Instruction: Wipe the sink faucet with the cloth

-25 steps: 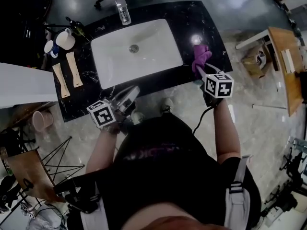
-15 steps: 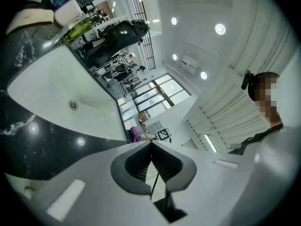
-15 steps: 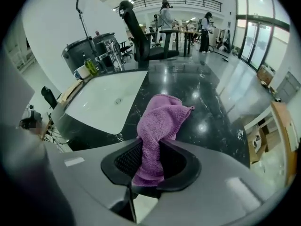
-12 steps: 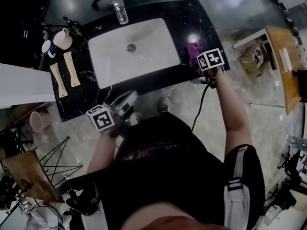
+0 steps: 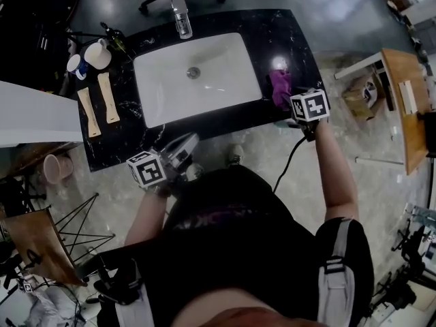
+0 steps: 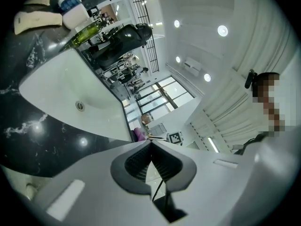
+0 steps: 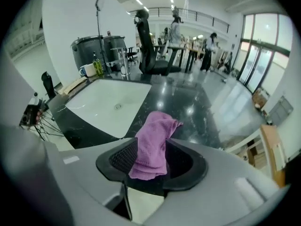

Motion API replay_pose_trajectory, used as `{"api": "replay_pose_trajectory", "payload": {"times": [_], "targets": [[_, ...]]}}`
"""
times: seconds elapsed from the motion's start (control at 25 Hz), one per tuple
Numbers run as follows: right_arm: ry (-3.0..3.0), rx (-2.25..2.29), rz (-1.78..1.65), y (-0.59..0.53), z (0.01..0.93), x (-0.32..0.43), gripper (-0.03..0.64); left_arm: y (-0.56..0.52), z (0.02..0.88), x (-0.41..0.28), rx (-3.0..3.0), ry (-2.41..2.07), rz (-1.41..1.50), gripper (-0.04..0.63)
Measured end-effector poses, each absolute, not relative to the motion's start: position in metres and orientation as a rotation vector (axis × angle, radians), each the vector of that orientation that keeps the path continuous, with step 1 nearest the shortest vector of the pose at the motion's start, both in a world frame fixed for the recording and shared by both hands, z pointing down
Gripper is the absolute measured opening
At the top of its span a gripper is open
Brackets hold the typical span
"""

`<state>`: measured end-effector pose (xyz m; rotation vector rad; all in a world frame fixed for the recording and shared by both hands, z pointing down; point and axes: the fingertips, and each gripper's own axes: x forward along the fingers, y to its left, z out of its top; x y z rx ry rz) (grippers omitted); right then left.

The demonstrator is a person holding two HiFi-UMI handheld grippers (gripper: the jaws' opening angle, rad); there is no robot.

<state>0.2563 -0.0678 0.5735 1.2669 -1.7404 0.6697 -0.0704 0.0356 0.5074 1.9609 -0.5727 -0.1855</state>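
Right gripper view: cloth point(image 7: 157, 126) between right hand-held gripper point(image 7: 153, 163) jaws, just opened.

Head view steeply down onto the sink point(image 5: 218, 80); both gripper views low across it

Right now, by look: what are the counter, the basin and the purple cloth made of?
Counter: black polished stone, likely marble or a lookalike; white veins, lamp glare.
Basin: white glazed ceramic, probably; smooth, glossy.
Cloth: soft terry or microfibre; fuzzy, limp folds.
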Motion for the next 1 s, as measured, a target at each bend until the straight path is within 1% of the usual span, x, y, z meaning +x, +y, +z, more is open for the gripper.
{"api": "replay_pose_trajectory", "payload": {"times": [0.04, 0.08, 0.12, 0.16, 0.24, 0.36, 0.44, 0.52, 0.72, 0.84, 1.0], "targets": [[-1.767, 1.318, 0.570, -0.070, 0.554, 0.257, 0.200, 0.034, 0.508, -0.071, 1.959, -0.574, -0.187, 0.000], [-1.812, 1.373, 0.473, -0.073, 0.533, 0.256, 0.172, 0.033, 0.509, -0.070, 1.954, -0.576, -0.190, 0.000], [-1.882, 1.424, 0.401, -0.074, 0.511, 0.252, 0.065, 0.032, 0.509, -0.068, 1.948, -0.577, -0.191, 0.000], [-1.978, 1.466, 0.375, -0.073, 0.491, 0.247, 0.012, 0.032, 0.509, -0.064, 1.943, -0.577, -0.190, 0.000], [-2.213, 1.532, 0.479, -0.066, 0.462, 0.228, 0.012, 0.033, 0.508, -0.056, 1.942, -0.578, -0.184, 0.000], [-2.535, 1.540, 0.902, -0.056, 0.441, 0.178, 0.012, 0.030, 0.504, -0.056, 1.960, -0.579, -0.181, 0.000], [-2.673, 1.409, 1.226, -0.045, 0.440, 0.131, 0.012, 0.026, 0.502, -0.058, 1.971, -0.580, -0.182, 0.000], [-2.711, 1.242, 1.418, -0.029, 0.452, 0.087, 0.012, 0.023, 0.501, -0.059, 1.980, -0.579, -0.185, 0.000], [-2.635, 0.921, 1.491, 0.020, 0.495, 0.020, 0.012, 0.032, 0.501, -0.053, 1.962, -0.569, -0.203, 0.000], [-2.624, 0.801, 1.505, 0.031, 0.498, 0.005, 0.012, 0.033, 0.500, -0.053, 1.952, -0.567, -0.214, 0.000], [-2.640, 0.742, 1.427, 0.034, 0.496, -0.002, 0.012, 0.034, 0.499, -0.048, 1.970, -0.547, -0.208, 0.000]]}}
